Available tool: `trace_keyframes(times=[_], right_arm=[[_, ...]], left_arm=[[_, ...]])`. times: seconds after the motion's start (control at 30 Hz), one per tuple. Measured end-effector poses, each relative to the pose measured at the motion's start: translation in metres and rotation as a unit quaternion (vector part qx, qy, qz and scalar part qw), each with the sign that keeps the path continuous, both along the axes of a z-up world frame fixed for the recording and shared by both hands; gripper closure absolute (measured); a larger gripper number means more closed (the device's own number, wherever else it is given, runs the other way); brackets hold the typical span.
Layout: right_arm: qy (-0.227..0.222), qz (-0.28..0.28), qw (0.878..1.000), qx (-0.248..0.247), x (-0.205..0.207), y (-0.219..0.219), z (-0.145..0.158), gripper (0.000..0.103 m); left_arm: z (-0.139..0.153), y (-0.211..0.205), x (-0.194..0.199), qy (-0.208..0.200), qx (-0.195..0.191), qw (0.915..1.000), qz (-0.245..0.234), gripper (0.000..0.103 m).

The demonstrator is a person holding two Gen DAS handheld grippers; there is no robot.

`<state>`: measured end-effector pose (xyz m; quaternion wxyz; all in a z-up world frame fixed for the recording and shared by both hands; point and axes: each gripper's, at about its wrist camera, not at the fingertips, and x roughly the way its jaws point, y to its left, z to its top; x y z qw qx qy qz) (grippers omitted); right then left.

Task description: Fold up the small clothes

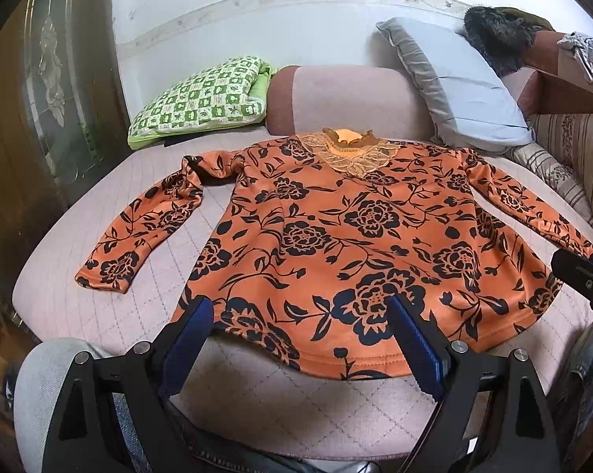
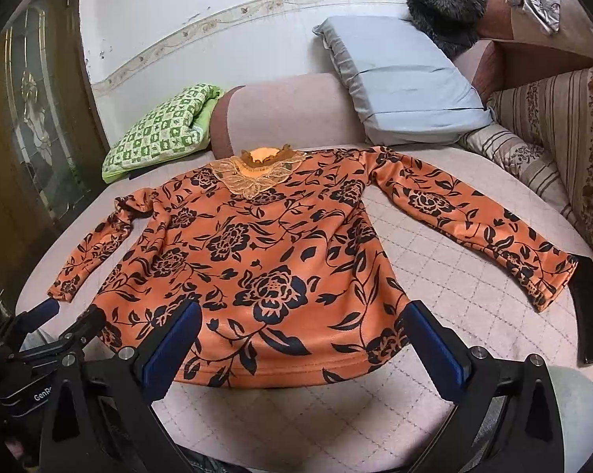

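Observation:
An orange long-sleeved top with black flowers [image 1: 335, 228] [image 2: 264, 260] lies flat, front up, on a pink quilted sofa seat [image 1: 304, 406] [image 2: 446, 276], collar away from me, both sleeves spread out. The left sleeve bends down toward its cuff [image 1: 103, 276]; the right sleeve's cuff [image 2: 548, 280] lies far right. My left gripper [image 1: 300, 307] hovers open over the hem's left half, holding nothing. My right gripper [image 2: 300, 311] hovers open over the hem's right half, also holding nothing. In the right wrist view the left gripper [image 2: 67, 315] shows at the lower left.
A green checked cushion [image 1: 201, 102] and a grey pillow [image 1: 458, 82] lean against the pink backrest [image 1: 343, 94]. A striped sofa arm [image 2: 552, 126] stands right. A black flat object [image 2: 590, 311] lies by the right cuff. A grey-trousered knee [image 1: 44, 374] shows near the front edge.

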<state>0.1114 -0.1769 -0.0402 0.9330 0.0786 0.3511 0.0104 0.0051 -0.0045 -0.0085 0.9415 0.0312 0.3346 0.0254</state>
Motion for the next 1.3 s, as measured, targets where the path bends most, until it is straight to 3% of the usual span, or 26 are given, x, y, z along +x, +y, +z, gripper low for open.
trace_keyframes(times=[0.53, 0.73, 0.87, 1.07, 1.3], right_arm=[[-0.031, -0.008, 0.999, 0.024, -0.003, -0.002, 0.011, 0.001], [-0.003, 0.015, 0.998, 0.061, 0.005, -0.012, 0.011, 0.003], [0.005, 0.015, 0.998, 0.066, 0.014, -0.024, 0.022, 0.005], [0.036, 0.007, 0.992, 0.125, 0.043, -0.076, 0.031, 0.007], [0.094, -0.043, 0.982, 0.156, 0.086, -0.173, 0.028, 0.016]], left_arm=[[-0.001, -0.001, 0.003, 0.005, 0.005, 1.0000, -0.004, 0.013], [0.001, -0.003, 0.004, 0.006, 0.008, 0.9999, -0.009, 0.013], [0.011, -0.009, 0.008, 0.016, -0.007, 0.9990, -0.042, 0.013], [0.036, -0.029, 0.028, 0.029, -0.057, 0.9942, -0.086, 0.013], [0.049, -0.071, 0.077, 0.077, -0.114, 0.9792, -0.149, 0.013]])
